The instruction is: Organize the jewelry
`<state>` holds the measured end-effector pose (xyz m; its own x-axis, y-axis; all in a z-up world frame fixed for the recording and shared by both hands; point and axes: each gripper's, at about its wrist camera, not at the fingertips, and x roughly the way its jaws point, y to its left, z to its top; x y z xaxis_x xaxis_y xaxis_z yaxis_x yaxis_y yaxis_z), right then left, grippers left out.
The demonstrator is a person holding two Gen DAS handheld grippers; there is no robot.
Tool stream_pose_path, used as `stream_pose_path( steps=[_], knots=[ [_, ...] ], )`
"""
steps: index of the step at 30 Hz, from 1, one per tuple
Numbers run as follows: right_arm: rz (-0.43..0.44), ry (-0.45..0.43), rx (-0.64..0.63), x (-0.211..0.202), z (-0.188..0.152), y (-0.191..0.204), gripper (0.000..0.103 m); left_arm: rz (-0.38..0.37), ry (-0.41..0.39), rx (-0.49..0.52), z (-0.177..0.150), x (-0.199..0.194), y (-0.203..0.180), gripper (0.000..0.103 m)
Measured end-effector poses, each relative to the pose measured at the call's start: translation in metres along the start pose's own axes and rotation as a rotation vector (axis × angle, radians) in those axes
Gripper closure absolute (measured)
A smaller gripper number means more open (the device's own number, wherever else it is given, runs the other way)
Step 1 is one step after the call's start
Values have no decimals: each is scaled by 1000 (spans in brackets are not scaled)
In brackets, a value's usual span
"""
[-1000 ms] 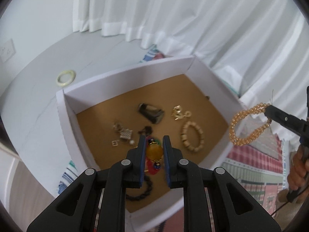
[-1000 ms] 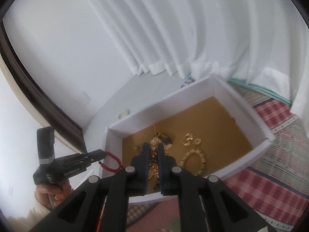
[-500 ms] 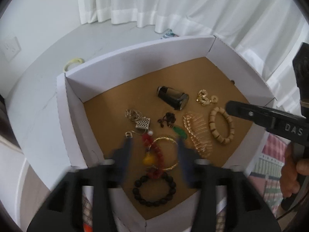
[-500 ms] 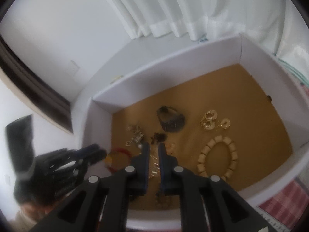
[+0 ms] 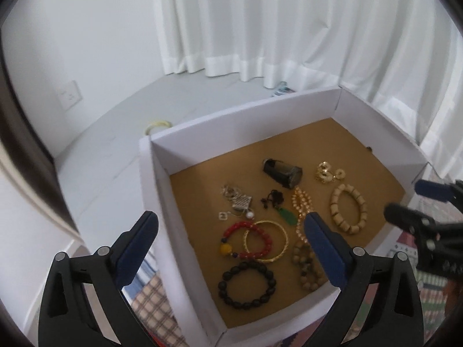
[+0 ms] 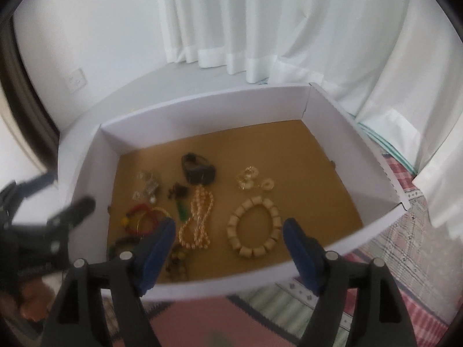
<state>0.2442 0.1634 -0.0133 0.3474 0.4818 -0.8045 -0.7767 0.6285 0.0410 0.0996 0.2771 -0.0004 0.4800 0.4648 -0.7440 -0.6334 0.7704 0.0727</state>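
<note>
A white box (image 5: 246, 118) with a brown floor holds the jewelry. In the left wrist view lie a red bead bracelet (image 5: 262, 245) with a yellow bead, a gold bangle (image 5: 282, 238), a black bead bracelet (image 5: 246, 280), an orange bead strand (image 5: 302, 202) and a cream block bracelet (image 5: 348, 208). My left gripper (image 5: 231, 234) is open and empty above the box's near left corner. My right gripper (image 6: 230, 240) is open and empty over the near wall (image 6: 260, 271); the orange strand (image 6: 198, 217) and cream bracelet (image 6: 254, 225) lie just beyond it.
A dark watch (image 5: 283, 170), gold earrings (image 5: 328, 172), a green pendant (image 5: 288, 217) and silver pieces (image 5: 237, 199) also lie in the box. A pale green bangle (image 5: 157, 124) sits on the grey floor behind it. White curtains (image 5: 289, 29) hang behind. Patterned cloth (image 6: 405, 231) lies underneath.
Both grippers opened and pulled back. The left let go of the red bracelet and the right let go of the orange bead strand; both now lie in the box.
</note>
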Motion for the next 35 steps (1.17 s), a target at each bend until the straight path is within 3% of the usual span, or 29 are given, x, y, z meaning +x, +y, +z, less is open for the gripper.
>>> stream_pose_path(
  steps=[7, 11, 19, 35],
  knots=[
    [18, 2, -47, -16, -5, 14, 25, -16, 74, -11, -3, -5, -2, 2],
    [-19, 13, -65, -17, -4, 21, 24, -30, 104, -32, -3, -6, -1, 2],
    [-68, 36, -62, -16, -2, 23, 22, -41, 119, -33, 0, -9, -3, 2],
    [-54, 39, -22, -11, -4, 17, 22, -35, 117, -2, -3, -8, -10, 2]
  ],
)
